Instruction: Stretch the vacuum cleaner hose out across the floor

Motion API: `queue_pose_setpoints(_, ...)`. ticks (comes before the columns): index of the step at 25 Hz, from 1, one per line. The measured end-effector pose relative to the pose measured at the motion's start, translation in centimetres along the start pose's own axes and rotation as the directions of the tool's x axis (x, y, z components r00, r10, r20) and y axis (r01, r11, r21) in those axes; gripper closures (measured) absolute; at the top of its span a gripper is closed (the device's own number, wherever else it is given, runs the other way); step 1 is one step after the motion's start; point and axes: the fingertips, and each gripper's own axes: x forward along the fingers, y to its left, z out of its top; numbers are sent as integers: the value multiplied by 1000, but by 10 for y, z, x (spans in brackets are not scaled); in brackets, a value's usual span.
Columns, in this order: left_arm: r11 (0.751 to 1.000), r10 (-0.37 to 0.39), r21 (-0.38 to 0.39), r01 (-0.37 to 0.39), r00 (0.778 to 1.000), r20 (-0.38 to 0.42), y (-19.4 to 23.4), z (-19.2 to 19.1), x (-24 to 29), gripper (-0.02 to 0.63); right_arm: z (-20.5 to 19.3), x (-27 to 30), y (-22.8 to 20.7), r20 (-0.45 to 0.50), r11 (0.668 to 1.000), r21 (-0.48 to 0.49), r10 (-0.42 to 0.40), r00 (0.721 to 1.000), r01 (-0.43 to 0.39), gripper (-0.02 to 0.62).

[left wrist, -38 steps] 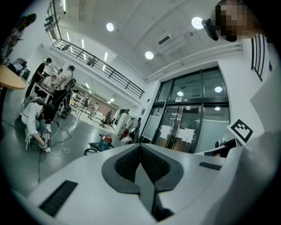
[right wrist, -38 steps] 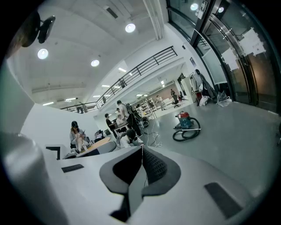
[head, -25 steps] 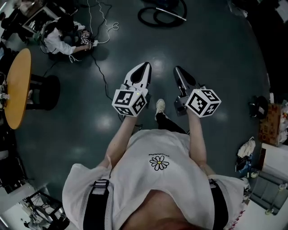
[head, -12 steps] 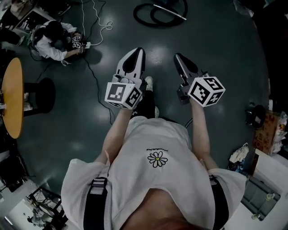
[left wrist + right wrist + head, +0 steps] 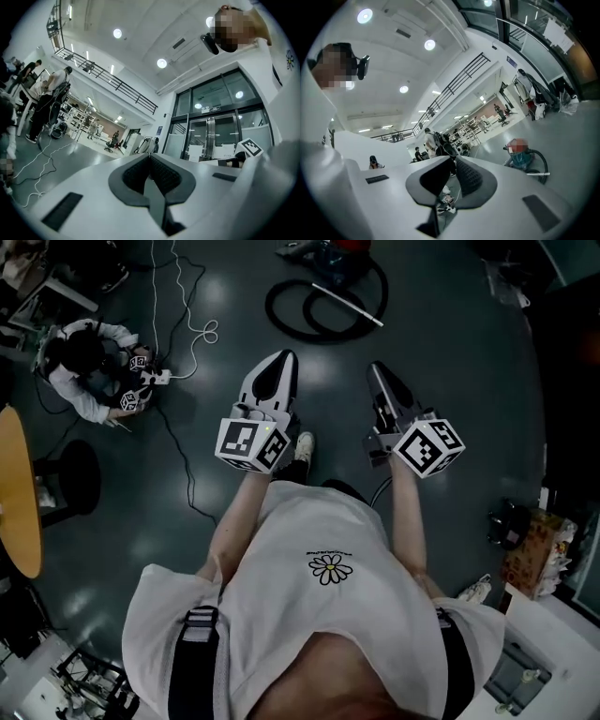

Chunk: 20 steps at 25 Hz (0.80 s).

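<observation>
left gripper (image 5: pixel 280 360) fingers together, empty | right gripper (image 5: pixel 378 369) same | hose (image 5: pixel 323 334) coiled ahead on floor (image 5: pixel 450 381) | white cable (image 5: pixel 176 287), crouching person (image 5: pixel 80 376) at left

Left gripper (image 5: pixel 283 356) and right gripper (image 5: pixel 376 367) level, seemingly closed, empty.

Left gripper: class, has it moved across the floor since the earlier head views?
Yes. The left gripper has travelled forward, closing on the coiled vacuum hose that lies ahead on the floor.
</observation>
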Motion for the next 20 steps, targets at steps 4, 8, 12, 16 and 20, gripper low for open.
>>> queue_pose_setpoints(4,1000,-17,5,17,1000,-18,33,7,82,597,38,62,-50,-13,992,-122,-46,999,44,533)
queue_pose_setpoints(8,999,-37,-9,37,999,-29,65,0,153,597,64,126,-108,-27,965,-250,-86,996,76,434)
queue_pose_setpoints(12,995,-96,-44,95,995,-21,100,-15,243,597,85,197,-178,-47,970,-234,-73,996,60,433)
queue_pose_setpoints(16,994,-97,-43,96,994,-39,132,-24,356,595,126,267,-257,-58,983,-181,-18,998,7,434)
queue_pose_setpoints(20,990,-121,-77,117,992,-40,166,-11,451,580,165,341,-302,-123,986,-138,78,989,-95,434)
